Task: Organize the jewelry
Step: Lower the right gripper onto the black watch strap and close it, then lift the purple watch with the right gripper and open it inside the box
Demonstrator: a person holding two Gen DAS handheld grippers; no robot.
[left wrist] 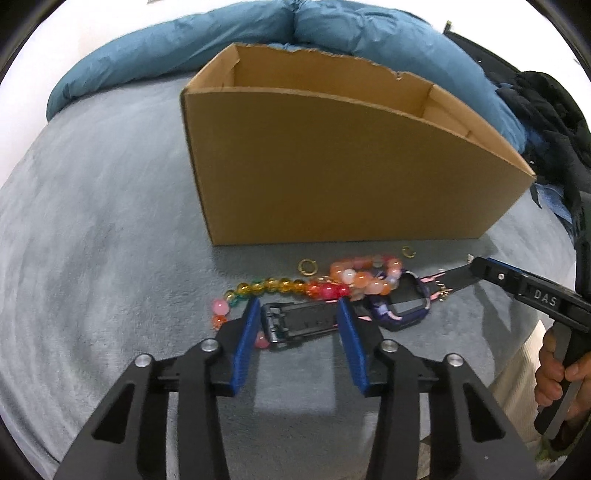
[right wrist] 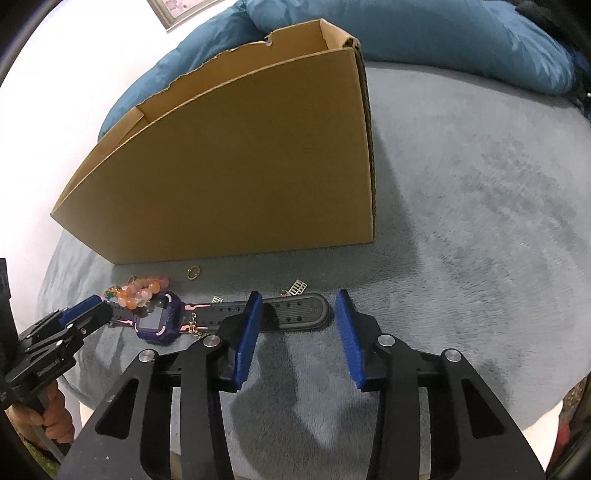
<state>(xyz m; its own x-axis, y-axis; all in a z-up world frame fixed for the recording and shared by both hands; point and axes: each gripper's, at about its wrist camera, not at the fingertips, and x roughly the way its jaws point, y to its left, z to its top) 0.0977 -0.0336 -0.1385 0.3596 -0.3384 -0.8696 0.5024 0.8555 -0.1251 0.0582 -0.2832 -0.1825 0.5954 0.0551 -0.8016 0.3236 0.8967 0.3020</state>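
Note:
A purple watch (left wrist: 404, 306) (right wrist: 162, 321) with a black strap lies on the grey blanket in front of a cardboard box (left wrist: 332, 166) (right wrist: 240, 166). A multicoloured bead bracelet (left wrist: 284, 286) and an orange-pink bead bracelet (left wrist: 364, 275) (right wrist: 142, 290) lie against it. Small gold rings (left wrist: 307, 266) (right wrist: 193, 273) and gold charms (right wrist: 297, 287) lie nearby. My left gripper (left wrist: 297, 312) is open, its pads either side of the strap's buckle end (left wrist: 295, 325). My right gripper (right wrist: 297, 308) is open around the strap's holed end (right wrist: 299, 310).
A blue duvet (left wrist: 221, 44) (right wrist: 443, 33) is bunched behind the box. Dark clothes (left wrist: 546, 110) lie at the right in the left wrist view. The grey blanket (right wrist: 480, 221) stretches to the right of the box. A picture frame (right wrist: 173, 11) hangs on the wall.

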